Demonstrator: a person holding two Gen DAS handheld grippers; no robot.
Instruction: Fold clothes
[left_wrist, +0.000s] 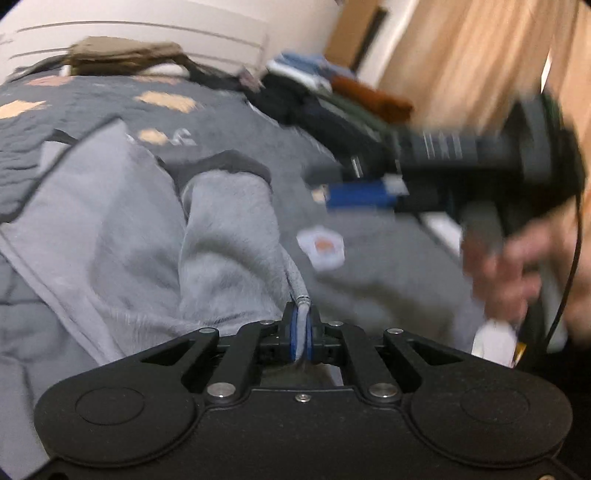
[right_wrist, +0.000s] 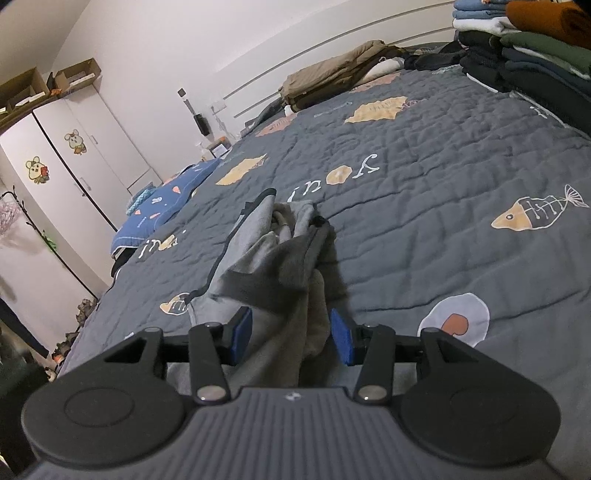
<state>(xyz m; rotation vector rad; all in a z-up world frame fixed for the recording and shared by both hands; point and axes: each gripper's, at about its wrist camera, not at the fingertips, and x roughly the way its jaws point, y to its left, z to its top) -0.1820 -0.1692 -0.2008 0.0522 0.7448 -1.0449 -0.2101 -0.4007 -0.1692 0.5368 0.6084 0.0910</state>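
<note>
A light grey garment with dark trim lies bunched on the dark grey quilt. My left gripper is shut on a stitched edge of this garment, which sticks out past its blue pads. In the right wrist view the same garment runs as a ridge from mid-bed down between the pads. My right gripper stands open around it, its blue pads apart and not pressing. In the blurred left wrist view, a hand holds the right gripper at the right, above the quilt.
A stack of folded clothes sits at the bed's far right corner, and tan clothing lies by the headboard. A blue cushion lies at the bed's left edge, with a white wardrobe beyond. The patterned quilt spreads to the right.
</note>
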